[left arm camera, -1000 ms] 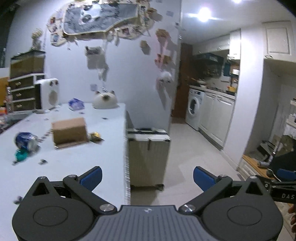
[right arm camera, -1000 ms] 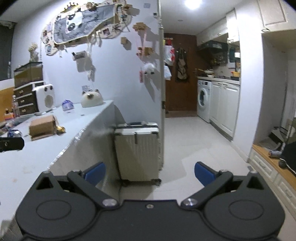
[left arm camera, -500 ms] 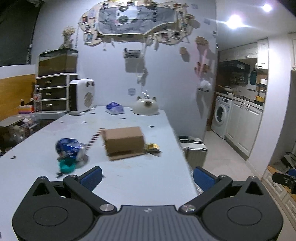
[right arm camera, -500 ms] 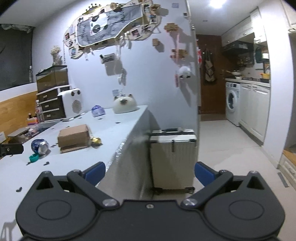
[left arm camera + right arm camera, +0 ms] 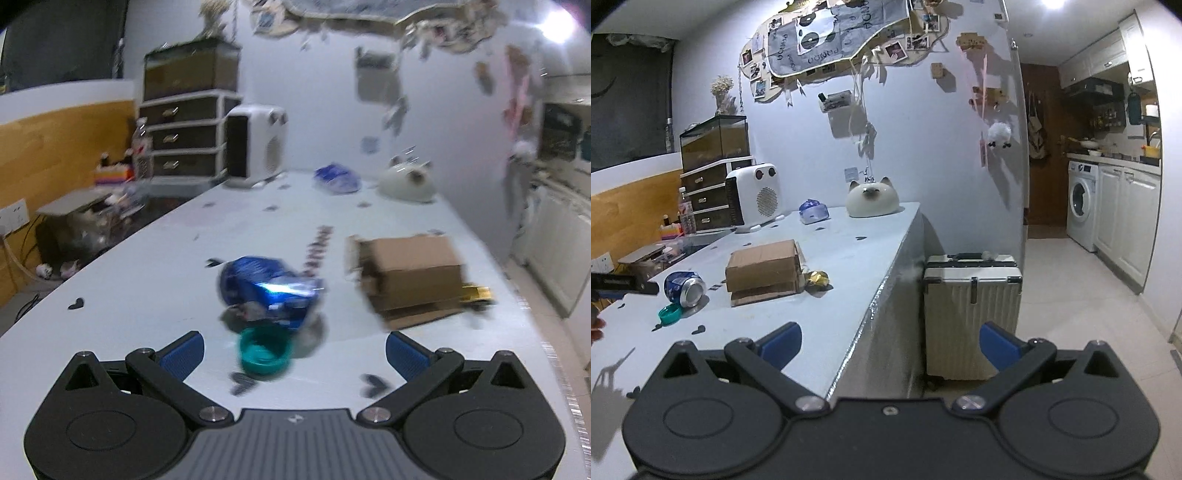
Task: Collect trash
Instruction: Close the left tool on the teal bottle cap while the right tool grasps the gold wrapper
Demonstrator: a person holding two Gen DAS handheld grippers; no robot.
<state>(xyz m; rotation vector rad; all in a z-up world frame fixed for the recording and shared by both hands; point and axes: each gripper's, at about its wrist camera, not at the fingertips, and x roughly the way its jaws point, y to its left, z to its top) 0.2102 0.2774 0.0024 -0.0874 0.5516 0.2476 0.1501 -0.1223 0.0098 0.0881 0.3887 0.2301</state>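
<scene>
Pale blue table runs back to the wall, its right edge dropping to open floor where a suitcase stands. Left gripper hovers above the tabletop, jaws spread wide and empty, facing a crushed blue can with a teal cap just before it — cardboard box to the right. Right gripper, likewise spread, hangs at the table's edge; only its view shows the gold wrapper clearly.
</scene>
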